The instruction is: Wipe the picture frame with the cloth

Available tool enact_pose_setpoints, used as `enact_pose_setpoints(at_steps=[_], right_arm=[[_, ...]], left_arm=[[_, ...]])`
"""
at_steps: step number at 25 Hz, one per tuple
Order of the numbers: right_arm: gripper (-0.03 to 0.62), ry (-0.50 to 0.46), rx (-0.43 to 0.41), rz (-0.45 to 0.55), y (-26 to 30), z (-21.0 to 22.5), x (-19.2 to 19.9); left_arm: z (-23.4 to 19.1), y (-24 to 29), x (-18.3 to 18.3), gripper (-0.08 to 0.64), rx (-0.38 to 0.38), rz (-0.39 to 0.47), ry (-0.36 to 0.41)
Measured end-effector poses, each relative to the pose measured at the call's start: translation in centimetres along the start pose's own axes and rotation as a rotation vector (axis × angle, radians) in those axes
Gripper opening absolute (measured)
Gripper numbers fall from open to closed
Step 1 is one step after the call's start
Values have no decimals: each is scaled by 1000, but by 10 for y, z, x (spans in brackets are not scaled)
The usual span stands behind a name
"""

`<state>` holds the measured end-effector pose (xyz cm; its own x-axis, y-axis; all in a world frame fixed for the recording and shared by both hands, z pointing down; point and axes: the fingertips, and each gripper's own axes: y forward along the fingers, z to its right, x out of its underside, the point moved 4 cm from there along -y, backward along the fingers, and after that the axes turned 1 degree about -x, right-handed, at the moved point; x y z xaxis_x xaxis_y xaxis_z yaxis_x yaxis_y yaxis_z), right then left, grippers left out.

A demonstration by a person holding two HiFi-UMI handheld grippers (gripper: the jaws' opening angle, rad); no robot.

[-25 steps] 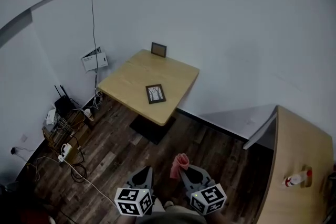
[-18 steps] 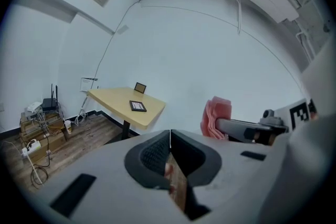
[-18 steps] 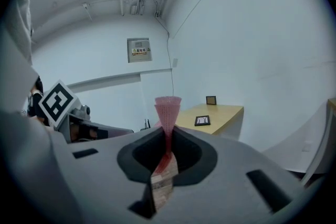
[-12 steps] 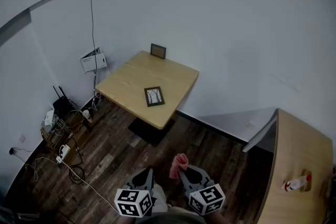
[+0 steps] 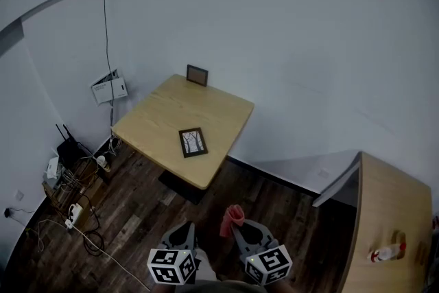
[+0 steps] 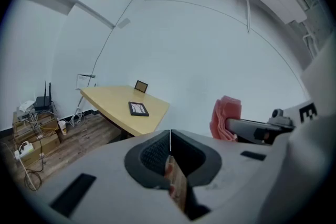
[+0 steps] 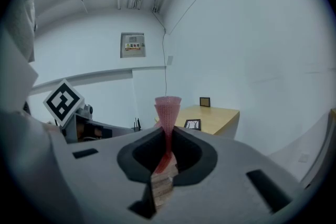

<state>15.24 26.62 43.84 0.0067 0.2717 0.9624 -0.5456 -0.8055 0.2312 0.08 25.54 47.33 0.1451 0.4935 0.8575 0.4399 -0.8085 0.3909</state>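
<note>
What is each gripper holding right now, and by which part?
The right gripper is shut on the pink cloth, pinching its lower end; the rest stands up above the jaws. The left gripper is shut with nothing between its jaws.

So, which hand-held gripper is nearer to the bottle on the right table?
Right. In the head view the right hand-held gripper, shut on the pink cloth, is left of the bottle; the left hand-held gripper lies even further left.
</note>
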Motion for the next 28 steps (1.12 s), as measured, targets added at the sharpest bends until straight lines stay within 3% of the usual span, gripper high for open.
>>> enact_pose_setpoints(at_steps=[14,28], right_arm=[[18,50,16,-10,128,47,-43],[18,42,30,-26,230,66,-66]], left_arm=[[-67,94,-81,6,14,-21,26],[-132,165,-127,6,37,-55,12]])
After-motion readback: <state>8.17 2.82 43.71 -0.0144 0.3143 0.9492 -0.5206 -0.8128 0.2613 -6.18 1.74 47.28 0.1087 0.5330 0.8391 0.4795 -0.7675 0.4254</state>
